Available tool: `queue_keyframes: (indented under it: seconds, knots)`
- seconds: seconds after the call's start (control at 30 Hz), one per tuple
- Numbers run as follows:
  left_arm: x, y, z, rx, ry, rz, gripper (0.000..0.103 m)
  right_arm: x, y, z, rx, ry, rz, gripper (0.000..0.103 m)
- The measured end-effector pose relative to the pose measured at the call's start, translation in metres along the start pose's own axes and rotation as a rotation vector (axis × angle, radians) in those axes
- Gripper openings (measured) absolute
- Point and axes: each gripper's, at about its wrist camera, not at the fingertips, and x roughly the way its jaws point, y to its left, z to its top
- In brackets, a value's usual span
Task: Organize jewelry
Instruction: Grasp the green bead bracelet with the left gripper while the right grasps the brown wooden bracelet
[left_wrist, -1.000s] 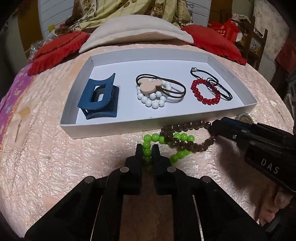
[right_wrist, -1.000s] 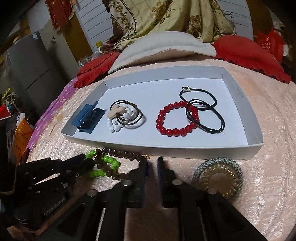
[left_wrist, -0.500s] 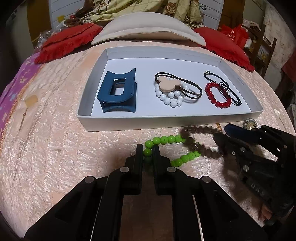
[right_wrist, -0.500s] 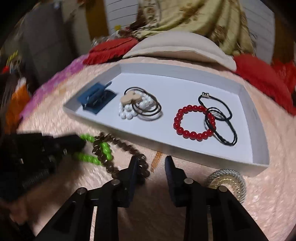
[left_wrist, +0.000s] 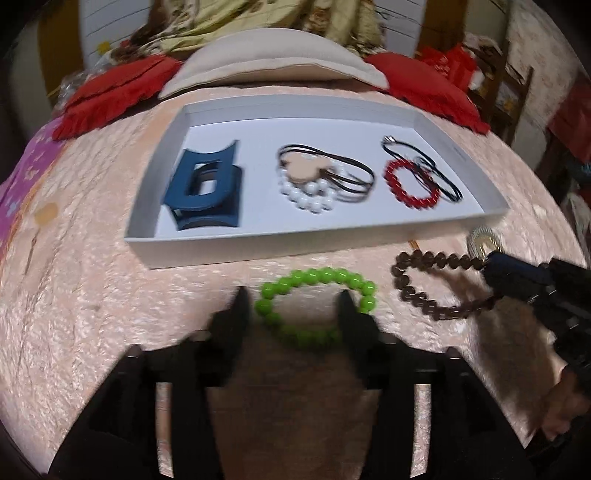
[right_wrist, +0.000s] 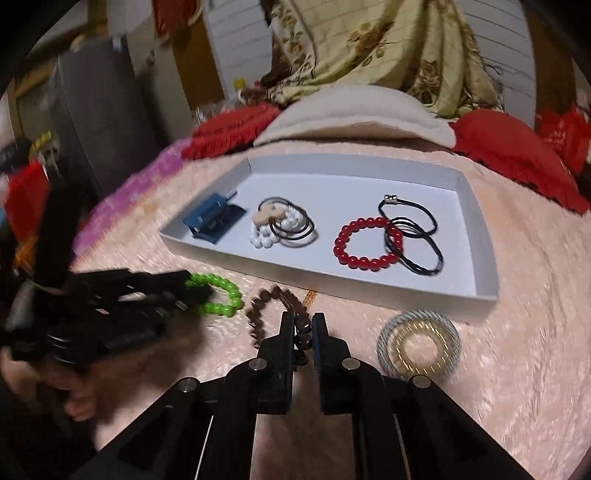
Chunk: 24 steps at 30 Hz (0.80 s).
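L gripper (left_wrist: 291, 306) now has its fingers spread wide w/ nothing clamped — half a sec ago they were pinched on the green bead bracelet (left_wrist: 317, 306). The bracelet lies flat on the pink bedspread (left_wrist: 92, 314), its loop partly between the fingers, just in front of the white tray (left_wrist: 258, 245).

R gripper (right_wrist: 303, 328) went the other way: was apart over the brown bead bracelet (right_wrist: 273, 306), now nearly closed w/ a stretch of those beads between the tips.

So the two tangled strands are separated — green & brown lie near but apart. Likely next: brown goes into the tray beside the red bracelet (right_wrist: 365, 243), then green, then the coiled hair tie (right_wrist: 419, 345) still outside.
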Motion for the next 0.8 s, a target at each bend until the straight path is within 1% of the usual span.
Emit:
queue_keyframes:
  seconds: [0.03, 0.1, 0.13, 0.17, 0.2, 0.23, 0.33, 0.4, 0.47, 0.57, 0.8]
  knots:
    - [0.0, -0.002, -0.001, 0.012, -0.003, 0.015, 0.055, -0.005, -0.003, -0.001, 0.019, -0.009, 0.02, 0.008]
    - [0.0, -0.001, 0.0, 0.008, -0.006, 0.031, 0.043, -0.015, -0.009, -0.003, 0.05, -0.025, 0.05, 0.008]
    - [-0.001, 0.003, 0.001, -0.01, -0.009, 0.034, 0.025, -0.018, -0.01, -0.003, 0.06, -0.03, 0.059, 0.008]
    - [-0.001, 0.006, 0.001, -0.023, -0.007, 0.031, 0.014, -0.023, -0.012, -0.003, 0.069, -0.041, 0.069, 0.008]
    - [-0.001, 0.011, 0.002, -0.043, -0.001, 0.011, 0.01, -0.025, -0.011, -0.003, 0.072, -0.046, 0.074, 0.008]
    - [-0.002, 0.013, 0.002, -0.053, 0.003, 0.003, 0.008, -0.027, -0.012, -0.003, 0.077, -0.051, 0.084, 0.008]
    - [-0.006, 0.013, 0.0, -0.057, 0.002, -0.002, 0.008, -0.033, -0.013, -0.003, 0.08, -0.063, 0.092, 0.008]
    - [-0.015, 0.014, -0.001, -0.065, -0.034, -0.012, 0.008, -0.035, -0.013, -0.003, 0.084, -0.069, 0.094, 0.008]
    - [-0.028, 0.017, -0.001, -0.081, -0.087, -0.042, 0.008, -0.038, -0.015, -0.002, 0.089, -0.076, 0.098, 0.008]
    - [-0.038, 0.017, 0.001, -0.09, -0.124, -0.065, 0.008, -0.041, -0.016, -0.002, 0.095, -0.091, 0.104, 0.008]
    - [-0.044, 0.023, 0.006, -0.128, -0.145, -0.08, 0.008, -0.047, -0.017, -0.001, 0.105, -0.125, 0.118, 0.008]
